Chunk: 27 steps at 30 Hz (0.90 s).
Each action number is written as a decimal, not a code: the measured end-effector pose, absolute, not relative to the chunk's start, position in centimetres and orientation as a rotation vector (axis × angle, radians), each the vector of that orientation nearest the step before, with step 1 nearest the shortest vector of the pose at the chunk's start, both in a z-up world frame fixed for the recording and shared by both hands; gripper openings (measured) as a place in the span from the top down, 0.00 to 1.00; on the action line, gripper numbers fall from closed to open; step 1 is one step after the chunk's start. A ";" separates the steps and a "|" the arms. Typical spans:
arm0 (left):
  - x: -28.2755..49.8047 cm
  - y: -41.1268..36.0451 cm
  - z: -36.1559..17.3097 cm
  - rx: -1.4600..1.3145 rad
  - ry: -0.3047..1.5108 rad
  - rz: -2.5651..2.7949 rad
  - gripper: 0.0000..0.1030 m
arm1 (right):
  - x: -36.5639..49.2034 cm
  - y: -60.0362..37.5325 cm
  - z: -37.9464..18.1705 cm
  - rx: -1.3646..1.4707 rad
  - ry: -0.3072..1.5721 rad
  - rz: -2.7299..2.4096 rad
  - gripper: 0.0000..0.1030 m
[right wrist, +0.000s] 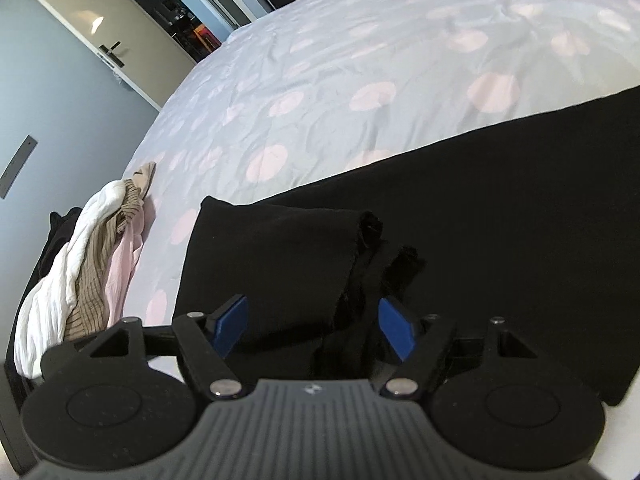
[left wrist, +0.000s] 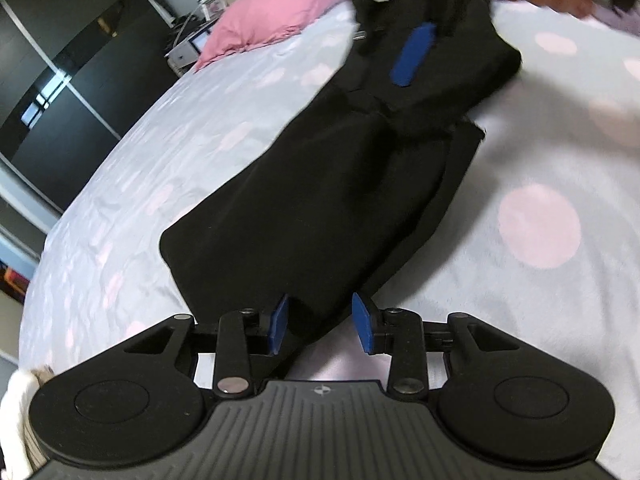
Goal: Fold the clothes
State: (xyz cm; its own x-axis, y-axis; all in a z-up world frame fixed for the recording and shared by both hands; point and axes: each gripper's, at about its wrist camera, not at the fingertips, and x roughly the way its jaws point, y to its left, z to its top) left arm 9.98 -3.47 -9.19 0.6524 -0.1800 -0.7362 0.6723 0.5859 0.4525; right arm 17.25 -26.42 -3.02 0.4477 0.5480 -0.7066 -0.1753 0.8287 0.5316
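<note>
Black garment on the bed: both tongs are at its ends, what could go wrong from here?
1. The left tongs straddle only the corner of the black garment; closing may catch one layer, or the bedsheet too.
2. Loose bunched folds lie between the right tongs, so a pinch there may drag the fold crooked.

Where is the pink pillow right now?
The pink pillow lies at the far end of the bed. In the left wrist view it is up top, left of the black garment; in the right wrist view it peeks in at the top right corner.
</note>
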 end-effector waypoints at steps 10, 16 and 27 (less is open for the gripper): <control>10.4 -3.6 -9.2 0.775 0.704 -0.561 0.92 | 19.0 -25.5 -5.7 0.534 1.097 0.461 0.77; 9.8 -3.0 -7.9 0.751 0.681 -0.587 0.97 | 16.9 -27.1 -2.9 0.595 1.029 0.511 0.96; 10.3 -3.0 -9.0 0.791 0.721 -0.641 0.97 | 16.0 -29.6 -5.7 0.532 1.076 0.385 0.77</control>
State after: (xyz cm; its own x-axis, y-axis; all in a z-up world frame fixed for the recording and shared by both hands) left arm 10.28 -2.97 -9.00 0.5921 -0.2374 -0.7701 0.7372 0.5455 0.3987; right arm 15.99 -29.59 -5.74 0.4292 0.5415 -0.7229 -0.0410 0.8112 0.5833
